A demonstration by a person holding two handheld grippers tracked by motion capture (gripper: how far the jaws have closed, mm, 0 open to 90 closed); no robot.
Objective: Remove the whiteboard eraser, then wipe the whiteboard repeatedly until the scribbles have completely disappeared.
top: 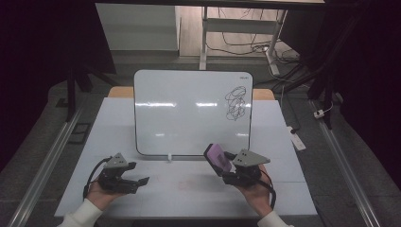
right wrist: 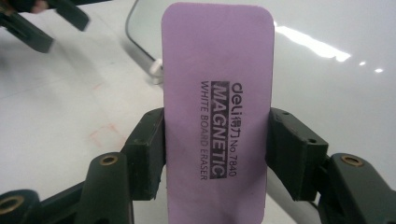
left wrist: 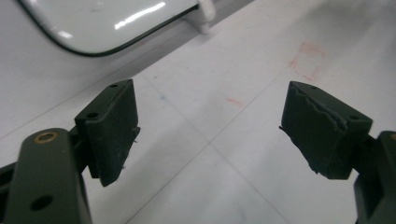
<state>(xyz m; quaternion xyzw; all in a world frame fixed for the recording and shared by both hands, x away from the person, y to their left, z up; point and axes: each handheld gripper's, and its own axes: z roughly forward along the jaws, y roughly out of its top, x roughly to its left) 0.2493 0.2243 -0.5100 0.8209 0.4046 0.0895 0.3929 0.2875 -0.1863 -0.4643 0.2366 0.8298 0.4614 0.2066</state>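
Purple eraser clamped by its long sides in my right tool, raised near the tabletop's front edge, just before the whiteboard. Left tool wide, nothing between, near front-left corner.

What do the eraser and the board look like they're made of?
Eraser: probably foam or soft plastic, with a matte purple face and printed black lettering reading "magnetic white board eraser". Board: a glossy white, probably coated panel; it mirrors the ceiling lights in bright streaks and has a thin dark rim and a black scribble.
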